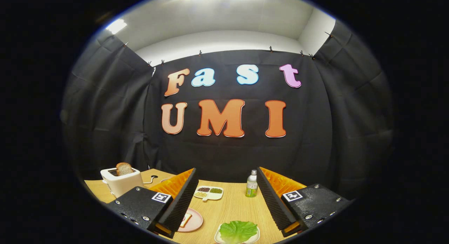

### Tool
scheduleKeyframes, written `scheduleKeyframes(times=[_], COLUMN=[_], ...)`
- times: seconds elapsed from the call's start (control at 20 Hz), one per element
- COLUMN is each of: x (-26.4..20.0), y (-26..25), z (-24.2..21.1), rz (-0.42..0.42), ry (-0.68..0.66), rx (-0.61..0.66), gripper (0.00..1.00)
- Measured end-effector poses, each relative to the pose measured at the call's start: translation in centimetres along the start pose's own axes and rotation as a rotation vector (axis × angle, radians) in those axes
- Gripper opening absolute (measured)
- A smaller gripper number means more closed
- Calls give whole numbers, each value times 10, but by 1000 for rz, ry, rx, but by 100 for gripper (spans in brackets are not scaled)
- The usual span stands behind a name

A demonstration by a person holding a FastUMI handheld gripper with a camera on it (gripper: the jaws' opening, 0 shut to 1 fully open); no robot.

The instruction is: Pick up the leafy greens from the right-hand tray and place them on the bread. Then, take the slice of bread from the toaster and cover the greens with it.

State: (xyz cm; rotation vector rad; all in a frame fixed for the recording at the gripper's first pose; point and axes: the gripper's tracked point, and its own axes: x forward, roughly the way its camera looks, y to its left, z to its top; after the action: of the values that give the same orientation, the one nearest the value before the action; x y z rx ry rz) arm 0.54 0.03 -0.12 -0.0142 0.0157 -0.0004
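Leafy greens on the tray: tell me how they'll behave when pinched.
The leafy greens look thin and ruffled, so probably floppy and light. They may tear if squeezed hard. The gripper is open above them, holding nothing.

gripper [224, 202] | jaws spread wide apart | nothing held between them | raised, level

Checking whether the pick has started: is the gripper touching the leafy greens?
Apart. The gripper view shows the gripper open, bare table between its fingers and the leafy greens on their tray.
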Motion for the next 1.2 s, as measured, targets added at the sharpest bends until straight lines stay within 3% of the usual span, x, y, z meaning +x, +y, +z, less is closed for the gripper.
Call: scheduleKeyframes(times=[0.5, 1.2], x=[14, 29], y=[-11, -22], z=[-45, -156], rz=[-6, 25], ry=[182, 714], rx=[-9, -9], gripper=[100, 100])
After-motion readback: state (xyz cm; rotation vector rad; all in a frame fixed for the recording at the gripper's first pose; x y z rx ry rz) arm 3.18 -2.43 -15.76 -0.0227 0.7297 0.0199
